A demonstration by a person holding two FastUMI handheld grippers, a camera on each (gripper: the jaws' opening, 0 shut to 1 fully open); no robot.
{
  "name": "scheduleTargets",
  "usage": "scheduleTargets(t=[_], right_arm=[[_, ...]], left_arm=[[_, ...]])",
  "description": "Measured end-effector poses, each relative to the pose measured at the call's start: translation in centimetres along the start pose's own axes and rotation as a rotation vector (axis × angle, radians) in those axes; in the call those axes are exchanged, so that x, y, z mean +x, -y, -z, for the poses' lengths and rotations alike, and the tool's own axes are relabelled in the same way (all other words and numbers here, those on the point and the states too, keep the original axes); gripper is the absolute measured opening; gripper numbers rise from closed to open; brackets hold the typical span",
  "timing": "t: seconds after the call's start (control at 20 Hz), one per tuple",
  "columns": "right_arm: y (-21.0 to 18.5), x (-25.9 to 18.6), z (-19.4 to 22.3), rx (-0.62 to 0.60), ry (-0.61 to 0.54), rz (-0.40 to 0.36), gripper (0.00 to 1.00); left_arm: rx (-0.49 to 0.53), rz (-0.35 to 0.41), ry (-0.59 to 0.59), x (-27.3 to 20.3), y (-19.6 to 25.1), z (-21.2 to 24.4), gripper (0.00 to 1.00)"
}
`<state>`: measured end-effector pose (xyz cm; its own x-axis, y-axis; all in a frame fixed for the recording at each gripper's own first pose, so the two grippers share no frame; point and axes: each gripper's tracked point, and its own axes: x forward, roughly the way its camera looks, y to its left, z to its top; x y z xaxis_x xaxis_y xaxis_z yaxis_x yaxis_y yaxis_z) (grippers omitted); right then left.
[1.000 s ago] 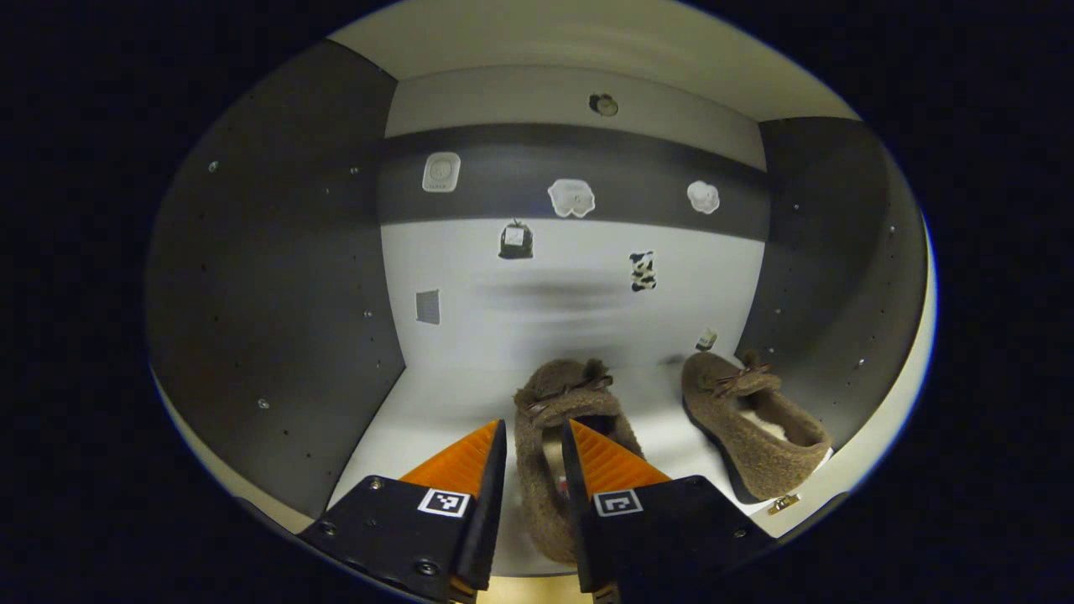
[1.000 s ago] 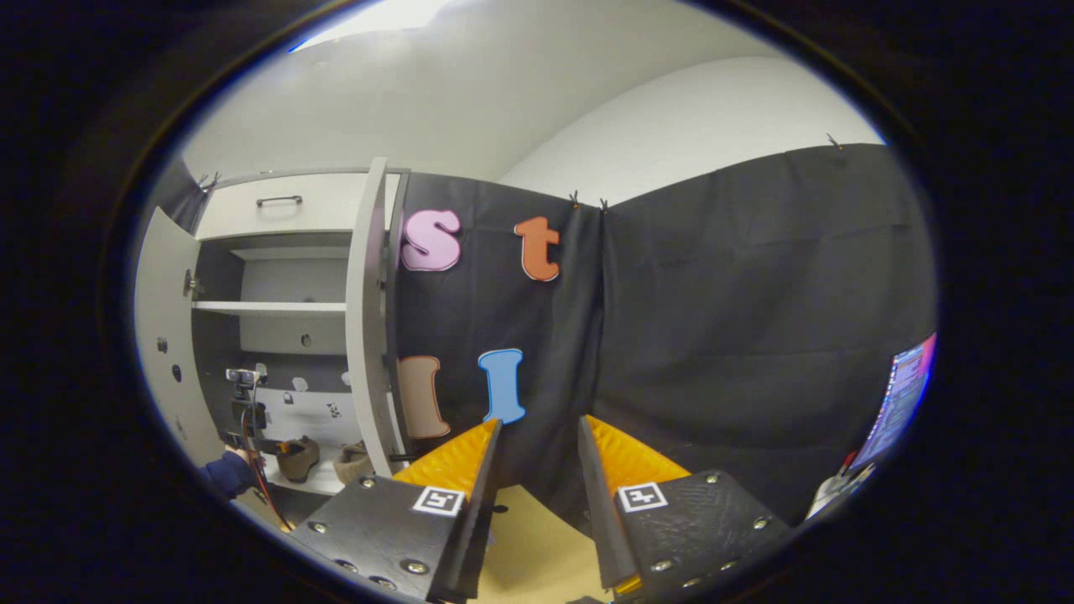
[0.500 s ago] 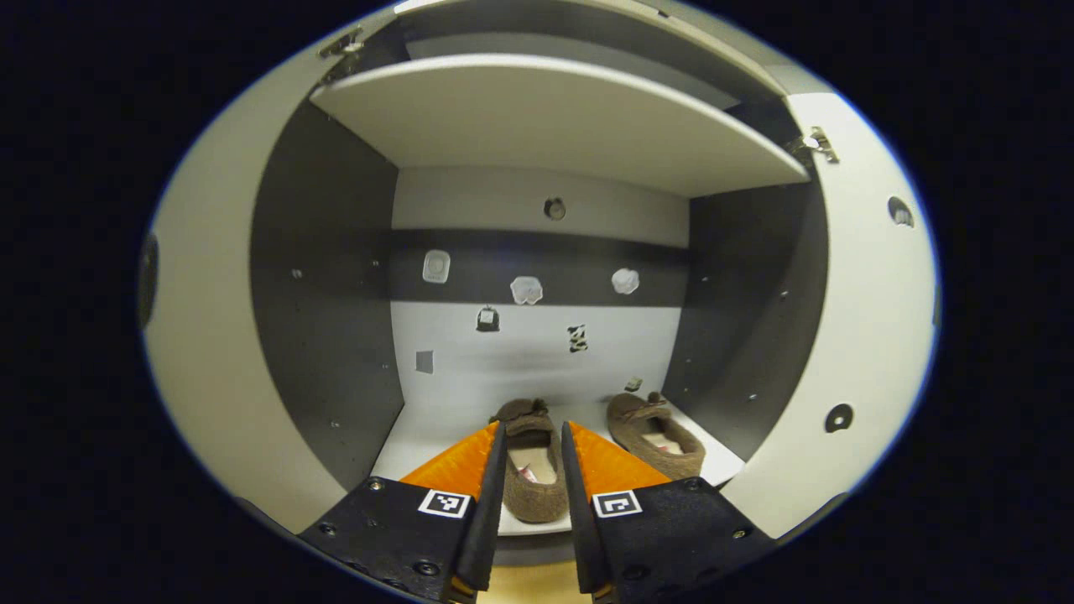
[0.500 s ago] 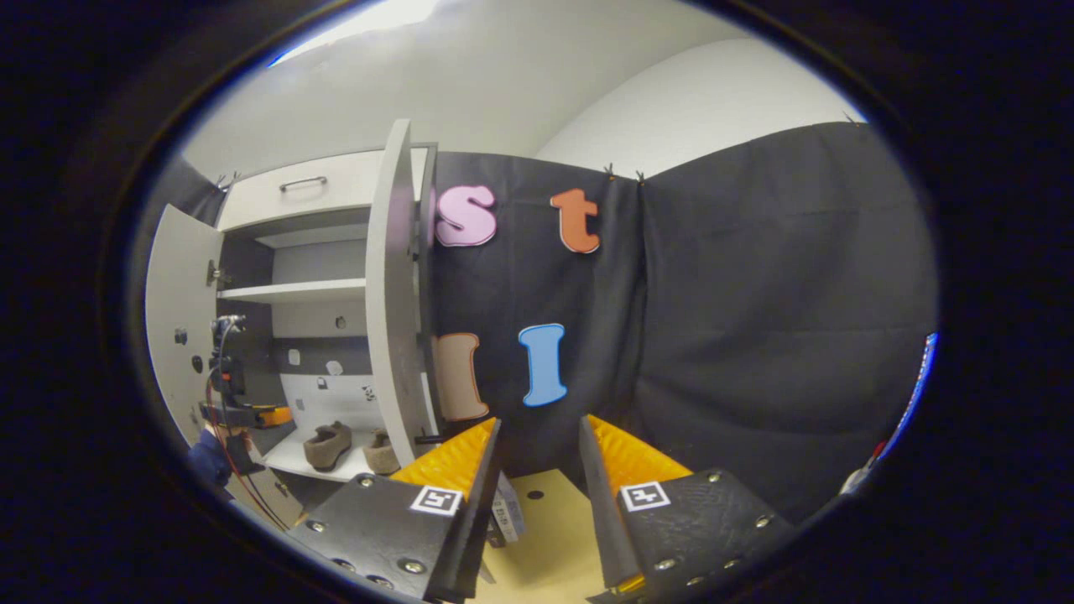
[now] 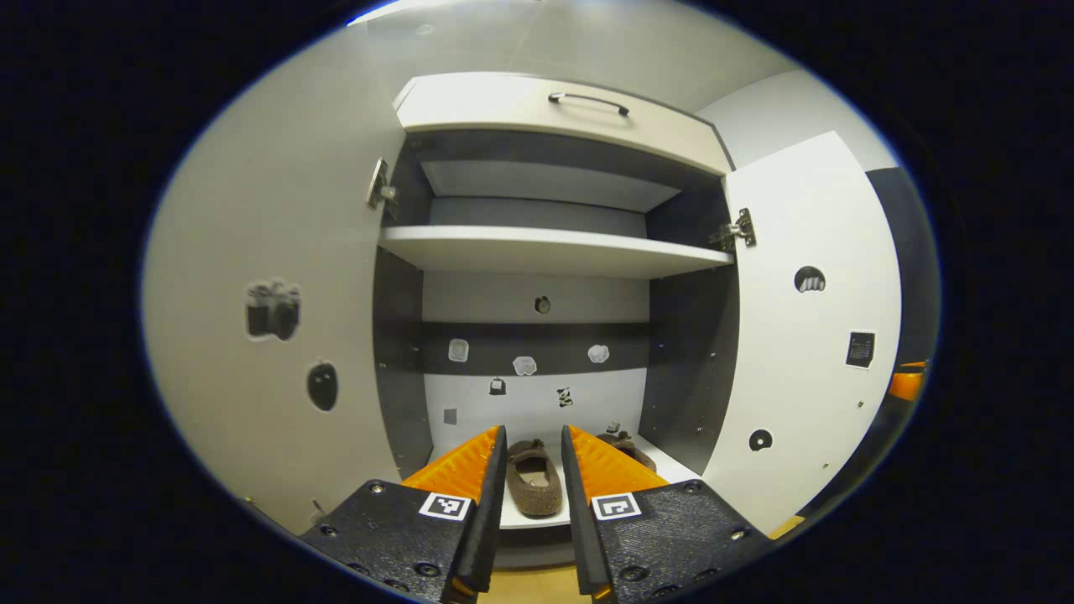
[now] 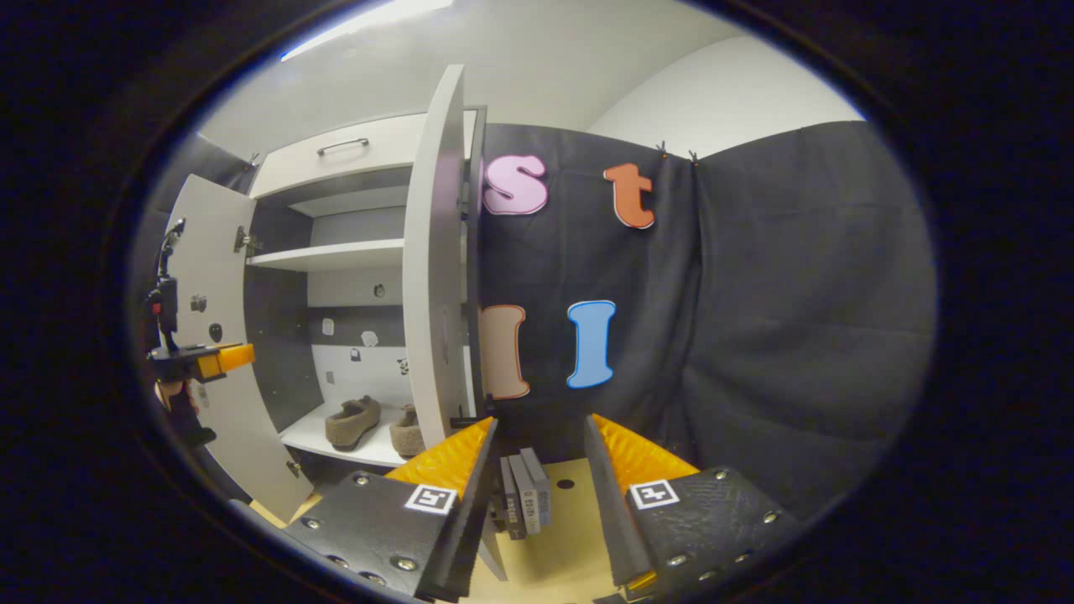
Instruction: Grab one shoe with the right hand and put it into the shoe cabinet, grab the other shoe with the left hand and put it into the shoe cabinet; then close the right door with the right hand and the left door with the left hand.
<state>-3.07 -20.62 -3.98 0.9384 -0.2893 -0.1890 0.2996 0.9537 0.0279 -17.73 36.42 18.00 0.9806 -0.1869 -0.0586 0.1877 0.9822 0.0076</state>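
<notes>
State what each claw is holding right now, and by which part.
Nothing is held. The left claw and right claw are both open and empty; both shoes sit on the cabinet's bottom shelf.

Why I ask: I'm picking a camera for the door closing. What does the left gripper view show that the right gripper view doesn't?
Left gripper view: the cabinet head-on, with the stickered inner faces of the left door and right door, past the open left gripper. Right gripper view: the right door edge-on, the black cloth wall, grey blocks on the floor beyond the open right gripper, and the left gripper seen from outside. Both: the drawer, the shelf and two brown shoes on the bottom board.
</notes>
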Motion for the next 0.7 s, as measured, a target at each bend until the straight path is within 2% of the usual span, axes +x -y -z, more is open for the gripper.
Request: scheduleTargets(t=[0.3,0.35,0.4,0.45,0.5,0.55,0.65,0.7], right_arm=[[-2.0,1.0,0.9,-0.028,-0.023,-0.045,0.61],[-1.9,0.9,0.9,-0.039,-0.019,-0.044,0.55],[-2.0,0.9,0.8,-0.046,-0.013,-0.047,0.63],[-2.3,0.8,0.8,-0.051,-0.013,-0.055,0.59],[-2.6,0.8,0.8,-0.054,-0.013,-0.071,0.55],[-3.0,0.8,0.9,-0.055,-0.015,-0.092,0.6],[-4.1,0.8,1.0,-0.041,-0.023,-0.138,0.59],[-4.7,0.7,1.1,-0.03,-0.027,-0.16,0.6]], left_arm=[[0.016,-0.017,0.04,-4.5,-0.3,-1.9,0.38],[0.01,-0.02,0.039,-4.8,-0.4,-1.8,0.38],[0.006,-0.024,0.035,-5.2,-0.6,-1.8,0.38],[0.001,-0.027,0.03,-5.6,-0.7,-1.6,0.38],[-0.008,-0.032,0.024,-5.9,-0.9,-1.4,0.38],[-0.02,-0.034,0.024,-6.4,-1.0,-1.4,0.38],[-0.039,-0.043,0.024,-7.1,-1.3,-1.3,0.39],[-0.044,-0.051,0.022,-7.5,-1.7,-1.3,0.44]])
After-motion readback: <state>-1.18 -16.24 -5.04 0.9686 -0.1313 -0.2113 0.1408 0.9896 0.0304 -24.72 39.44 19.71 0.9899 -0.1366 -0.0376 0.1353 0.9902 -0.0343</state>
